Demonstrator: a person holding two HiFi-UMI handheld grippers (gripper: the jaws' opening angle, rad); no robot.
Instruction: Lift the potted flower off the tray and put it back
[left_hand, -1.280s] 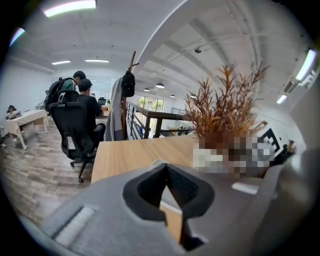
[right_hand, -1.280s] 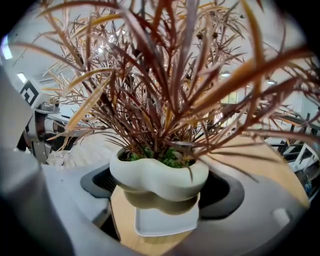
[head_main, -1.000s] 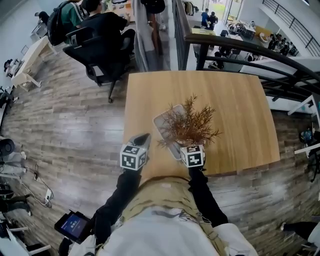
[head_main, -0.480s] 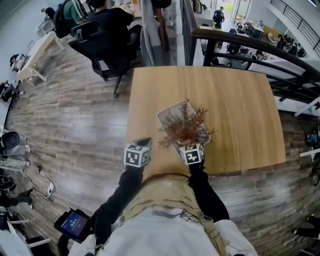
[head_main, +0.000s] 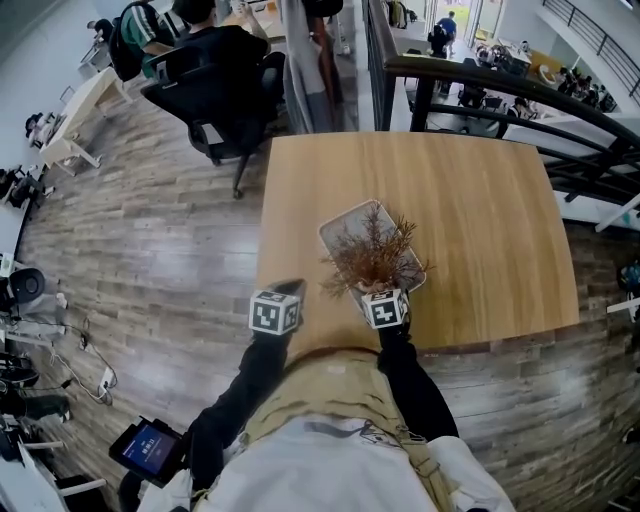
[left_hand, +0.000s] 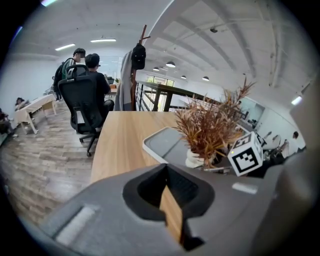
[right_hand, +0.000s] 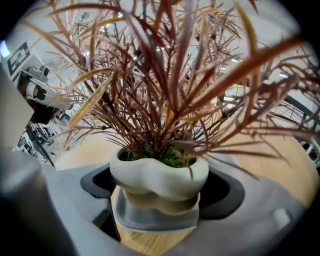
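1. Pinching the potted flower (right_hand: 159, 176) by its white pot, the right gripper (head_main: 381, 296) holds it over the near end of the grey tray (head_main: 345, 226). Whether the pot touches the tray is unclear.
2. Left gripper (head_main: 282, 296) — jaws pressed nearly together, nothing between — sits beside it, above the wooden table (head_main: 480, 200).
3. Beyond the table's far edge stands a black chair (head_main: 215, 85).

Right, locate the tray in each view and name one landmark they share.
Head view: tray, picture centre, beneath the potted flower.
Left gripper view: tray, right of centre, on the table.
Right gripper view: tray, bottom centre, below the pot.
Shared landmark: the potted flower.
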